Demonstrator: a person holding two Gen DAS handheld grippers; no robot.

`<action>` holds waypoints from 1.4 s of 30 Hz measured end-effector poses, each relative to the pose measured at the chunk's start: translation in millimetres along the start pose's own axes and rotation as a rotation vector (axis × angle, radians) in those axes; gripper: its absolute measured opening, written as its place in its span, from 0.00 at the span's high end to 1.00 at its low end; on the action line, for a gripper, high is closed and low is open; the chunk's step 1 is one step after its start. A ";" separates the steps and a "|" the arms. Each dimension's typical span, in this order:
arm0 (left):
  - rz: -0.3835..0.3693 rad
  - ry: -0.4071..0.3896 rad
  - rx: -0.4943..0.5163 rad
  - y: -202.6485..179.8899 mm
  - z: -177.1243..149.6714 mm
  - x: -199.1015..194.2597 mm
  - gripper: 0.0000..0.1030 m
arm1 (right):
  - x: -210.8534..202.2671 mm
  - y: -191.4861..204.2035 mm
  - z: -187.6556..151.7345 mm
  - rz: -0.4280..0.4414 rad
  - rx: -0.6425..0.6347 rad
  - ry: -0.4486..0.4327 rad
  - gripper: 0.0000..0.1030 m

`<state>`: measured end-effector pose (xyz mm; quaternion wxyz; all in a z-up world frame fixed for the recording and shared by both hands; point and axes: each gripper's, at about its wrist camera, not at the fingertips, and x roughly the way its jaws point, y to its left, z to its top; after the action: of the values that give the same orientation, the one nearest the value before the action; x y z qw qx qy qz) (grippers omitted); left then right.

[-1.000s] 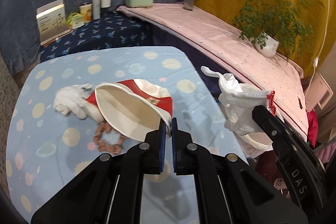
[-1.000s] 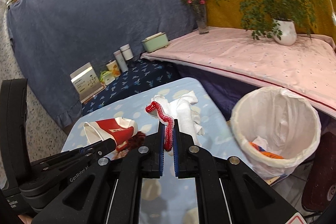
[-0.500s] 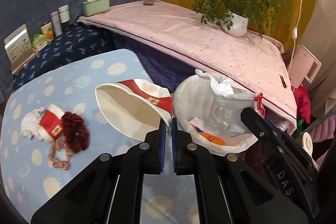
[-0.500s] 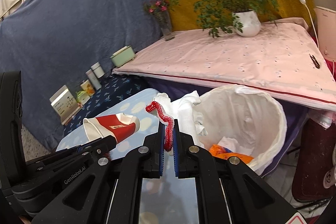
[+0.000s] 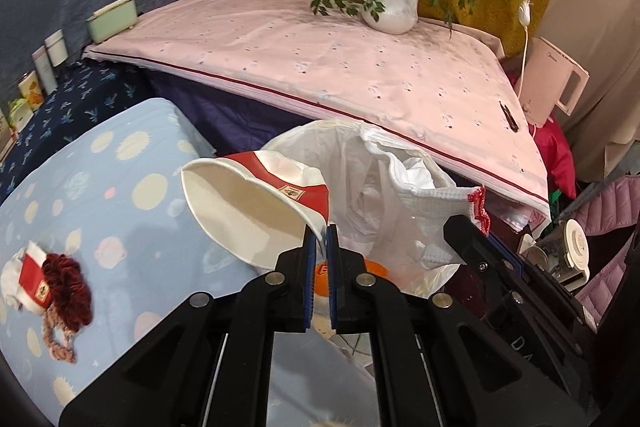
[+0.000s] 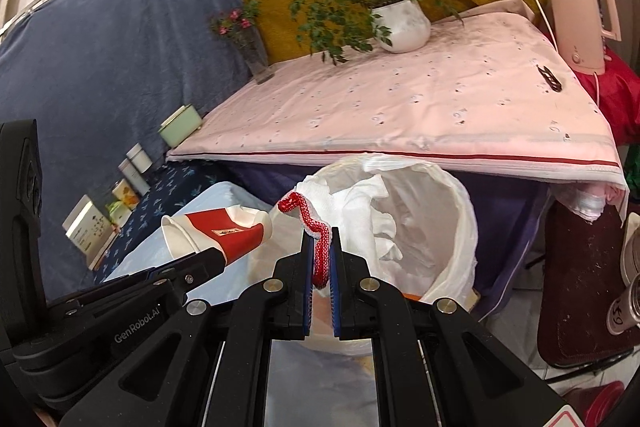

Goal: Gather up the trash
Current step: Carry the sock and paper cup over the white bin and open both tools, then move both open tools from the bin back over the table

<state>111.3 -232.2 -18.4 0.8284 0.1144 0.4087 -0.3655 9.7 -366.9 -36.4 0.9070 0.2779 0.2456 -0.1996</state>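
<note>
On the far left of my left view, a crushed cup (image 5: 30,277) and a hair tie (image 5: 66,285) lie on the dotted table (image 5: 120,211), not yet collected. My left gripper (image 5: 319,247) is clamped on the rim of a red-and-white cup (image 5: 256,203), held at the near edge of the bin (image 6: 432,227). To its right, my right gripper (image 6: 321,259) pinches the red trim of a white cloth (image 6: 360,211), which hangs over the lined bin's mouth. I judge this the drop step: both loads look placed to fall in. Next I'd nudge the cup further over the opening, then open both grippers and return for the table scraps.
</note>
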 end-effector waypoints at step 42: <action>0.056 0.047 -0.136 52.2 -6.2 35.1 0.59 | 52.1 4.9 -6.1 -0.038 -0.004 0.065 0.67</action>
<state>158.1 -210.3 -54.8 0.8343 0.0778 0.4487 -0.3106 51.8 -371.3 -67.8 0.8951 0.2777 0.2807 -0.2071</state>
